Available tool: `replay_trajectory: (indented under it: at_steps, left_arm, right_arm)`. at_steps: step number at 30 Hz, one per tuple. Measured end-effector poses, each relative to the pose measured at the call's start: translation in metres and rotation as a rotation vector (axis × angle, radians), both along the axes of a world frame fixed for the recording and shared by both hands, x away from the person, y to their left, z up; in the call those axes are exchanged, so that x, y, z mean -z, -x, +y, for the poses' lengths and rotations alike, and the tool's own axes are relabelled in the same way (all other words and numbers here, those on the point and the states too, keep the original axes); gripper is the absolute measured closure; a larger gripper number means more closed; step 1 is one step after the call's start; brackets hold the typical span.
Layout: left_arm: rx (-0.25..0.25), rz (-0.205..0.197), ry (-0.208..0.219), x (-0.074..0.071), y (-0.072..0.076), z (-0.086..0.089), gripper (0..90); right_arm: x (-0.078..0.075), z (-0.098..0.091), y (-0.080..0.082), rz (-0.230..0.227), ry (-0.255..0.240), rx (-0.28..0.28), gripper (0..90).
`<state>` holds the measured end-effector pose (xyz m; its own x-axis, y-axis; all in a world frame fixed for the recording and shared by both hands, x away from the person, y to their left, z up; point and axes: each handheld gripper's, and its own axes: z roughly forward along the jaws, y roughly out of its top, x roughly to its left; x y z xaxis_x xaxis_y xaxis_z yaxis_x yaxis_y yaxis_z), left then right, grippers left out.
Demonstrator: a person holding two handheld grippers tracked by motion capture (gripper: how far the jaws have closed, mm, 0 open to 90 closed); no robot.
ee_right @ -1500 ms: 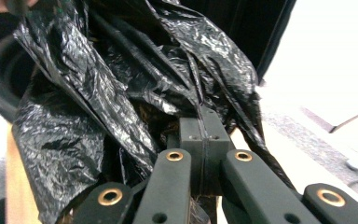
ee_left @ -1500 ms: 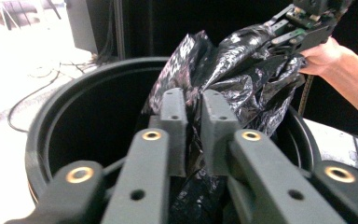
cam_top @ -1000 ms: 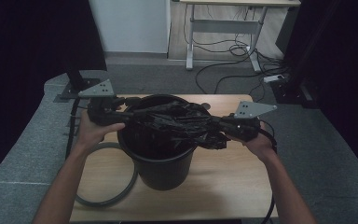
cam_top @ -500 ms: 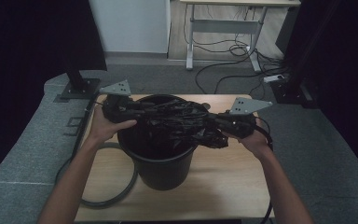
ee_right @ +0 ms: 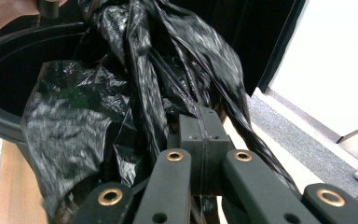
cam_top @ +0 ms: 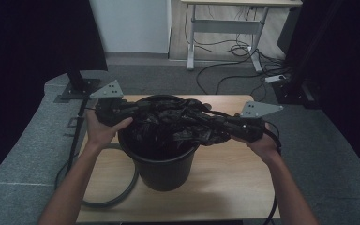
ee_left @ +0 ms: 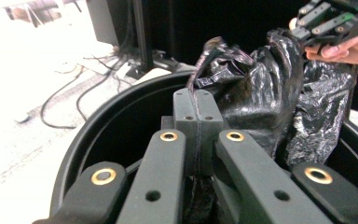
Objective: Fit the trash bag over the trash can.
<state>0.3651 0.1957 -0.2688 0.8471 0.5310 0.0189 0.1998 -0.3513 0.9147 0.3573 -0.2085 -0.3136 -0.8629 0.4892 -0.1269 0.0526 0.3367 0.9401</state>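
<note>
— Where's our crinkled black plastic bin bag [cam_top: 178,123]?

— Stretched across the round black plastic bucket [cam_top: 161,164], mouth to mouth. Left gripper [ee_left: 198,116] has just been closing, now pinching one bag edge; right gripper [ee_right: 204,128] is clamped on the opposite edge.

This looks like a lab or test room set up for recording, not a home. Black curtains [cam_top: 23,51] hang at nine and three o'clock, closing in a small wooden table [cam_top: 225,178] on grey carpet [cam_top: 18,154]. At twelve o'clock stands a white-legged desk [cam_top: 225,23] with loose cables [cam_top: 229,65] and a power strip [cam_top: 277,78] beneath, and a stand's metal base plate [cam_top: 77,88] sits at ten o'clock.
</note>
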Motion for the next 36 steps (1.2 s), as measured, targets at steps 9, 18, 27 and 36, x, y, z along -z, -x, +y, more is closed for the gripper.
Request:
replay_trajectory:
  at_steps: [9, 18, 27, 36]
  left_arm:
    - [-0.023, -0.039, 0.031, -0.008, 0.019, 0.014, 90.0]
    - [-0.010, 0.000, 0.034, -0.003, 0.021, 0.021, 90.0]
    - [0.002, 0.029, 0.033, 0.002, 0.017, 0.021, 90.0]
    - [0.021, 0.047, 0.023, 0.009, 0.022, 0.020, 90.0]
  right_arm:
    - [-0.006, -0.009, 0.006, -0.007, -0.011, -0.029, 89.6]
    - [-0.007, -0.004, 0.011, 0.001, 0.008, -0.062, 89.4]
    - [-0.004, -0.005, 0.009, 0.012, -0.013, -0.042, 86.0]
    - [0.001, -0.010, 0.014, 0.038, -0.048, -0.062, 73.3]
